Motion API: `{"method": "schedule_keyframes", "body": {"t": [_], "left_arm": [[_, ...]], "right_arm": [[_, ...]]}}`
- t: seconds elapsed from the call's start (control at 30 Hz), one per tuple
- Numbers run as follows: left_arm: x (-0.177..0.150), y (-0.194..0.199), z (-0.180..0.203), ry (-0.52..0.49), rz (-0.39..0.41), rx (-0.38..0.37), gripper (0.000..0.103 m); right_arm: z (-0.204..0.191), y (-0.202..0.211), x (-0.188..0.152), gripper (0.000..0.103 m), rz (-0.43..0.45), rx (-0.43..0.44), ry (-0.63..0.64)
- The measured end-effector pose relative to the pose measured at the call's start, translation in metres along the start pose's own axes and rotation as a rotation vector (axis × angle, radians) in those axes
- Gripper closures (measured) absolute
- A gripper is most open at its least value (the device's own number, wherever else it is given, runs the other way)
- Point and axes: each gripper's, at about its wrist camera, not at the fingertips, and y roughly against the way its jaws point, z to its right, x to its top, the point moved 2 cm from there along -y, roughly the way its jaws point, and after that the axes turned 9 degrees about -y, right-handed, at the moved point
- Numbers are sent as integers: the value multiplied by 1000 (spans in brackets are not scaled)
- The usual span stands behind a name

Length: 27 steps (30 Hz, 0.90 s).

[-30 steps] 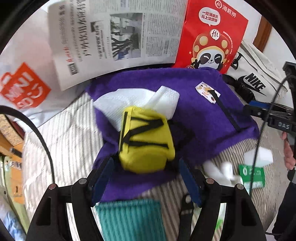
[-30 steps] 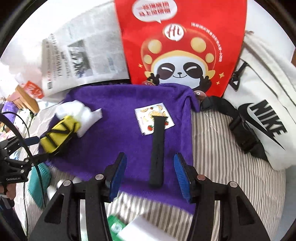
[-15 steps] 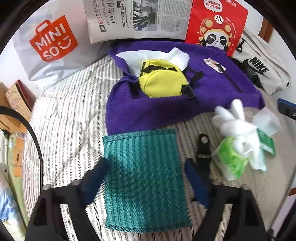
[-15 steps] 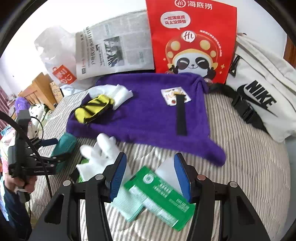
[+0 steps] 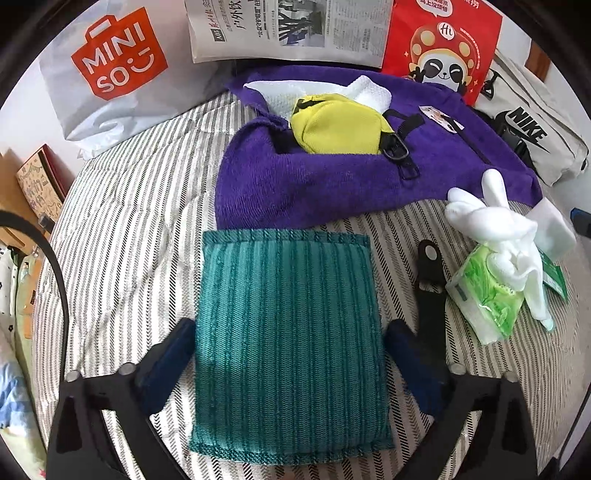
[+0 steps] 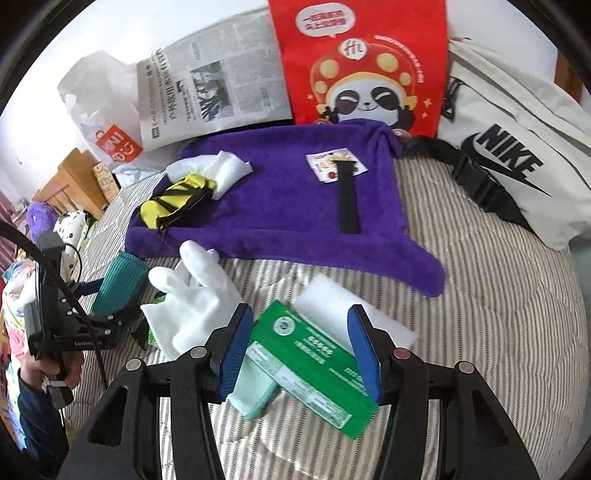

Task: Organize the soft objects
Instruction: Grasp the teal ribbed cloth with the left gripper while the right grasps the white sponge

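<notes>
A purple towel (image 5: 332, 184) lies spread on the striped bed, with a yellow pouch (image 5: 340, 123) and a white cloth (image 5: 295, 94) on it; it also shows in the right wrist view (image 6: 288, 206). My left gripper (image 5: 291, 350) is open, its jaws on either side of a folded teal cloth (image 5: 291, 332). My right gripper (image 6: 299, 350) is open over a green packet (image 6: 310, 365) and a white pad (image 6: 332, 314). A white glove (image 6: 195, 295) lies to its left, resting on a green tissue pack (image 5: 487, 295).
A black strap (image 6: 347, 199) and a sticker (image 6: 332, 168) lie on the towel. A Miniso bag (image 5: 118, 62), newspaper (image 5: 288, 29), red panda bag (image 6: 362, 66) and white Nike bag (image 6: 517, 158) line the back. A black clip (image 5: 428, 266) lies right of the teal cloth.
Both grippers have pulled back from the towel toward the bed's near side. The left left the yellow pouch and now straddles the teal cloth. The right now hovers over the green packet.
</notes>
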Motion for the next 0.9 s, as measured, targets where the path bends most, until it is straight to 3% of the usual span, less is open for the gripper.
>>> {"method": "schedule_keyframes", "body": {"t": [0.3,0.4,0.5,0.57,0.63,0.73,0.9], "left_arm": [[-5,2,1,2,59,10,0],[-4,3,1,11,56,13,14],[-5,7,2,22,65,23,15],[-7,7,3,14,70,25,15],[-7,8,3,10,73,22,14],[-7,7,3,1,71,14,14],[-9,8,3,-3,80,12,14]], "right_arm": [[18,4,-7,50,1,-21,-18],[21,2,-12,50,-1,-61,-57],[22,4,-13,49,30,-65,-70],[19,5,-10,31,56,-96,-33],[15,6,-6,23,79,-122,22],[9,2,0,17,82,-131,103],[3,-28,2,17,9,-164,181]]}}
